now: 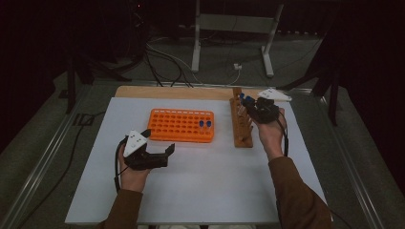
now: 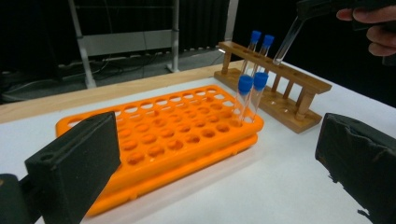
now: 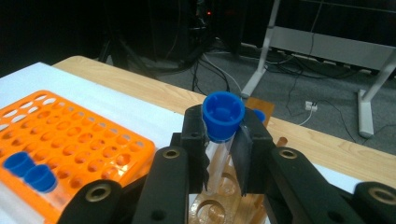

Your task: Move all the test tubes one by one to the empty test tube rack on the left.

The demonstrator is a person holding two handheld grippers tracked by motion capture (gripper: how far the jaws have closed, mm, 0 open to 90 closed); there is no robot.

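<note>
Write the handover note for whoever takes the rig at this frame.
Right tongs: shut on a blue-capped tube, lifted above the wooden rack.
Left tongs: open, empty, in front of the orange rack.
Done: two capped tubes stand in the orange rack.
Left: likely seat the held tube there, then the two tubes in the wooden rack.

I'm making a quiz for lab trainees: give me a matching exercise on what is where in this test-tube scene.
Things:
1. right claw
2. left claw
3. orange rack
4. wooden rack

States:
a. holds two capped tubes at one end
b. open, nothing between its jaws
c. shut on a blue-capped tube
d. two capped tubes stand at its far end

Pairs: 1-c, 2-b, 3-a, 4-d
</note>
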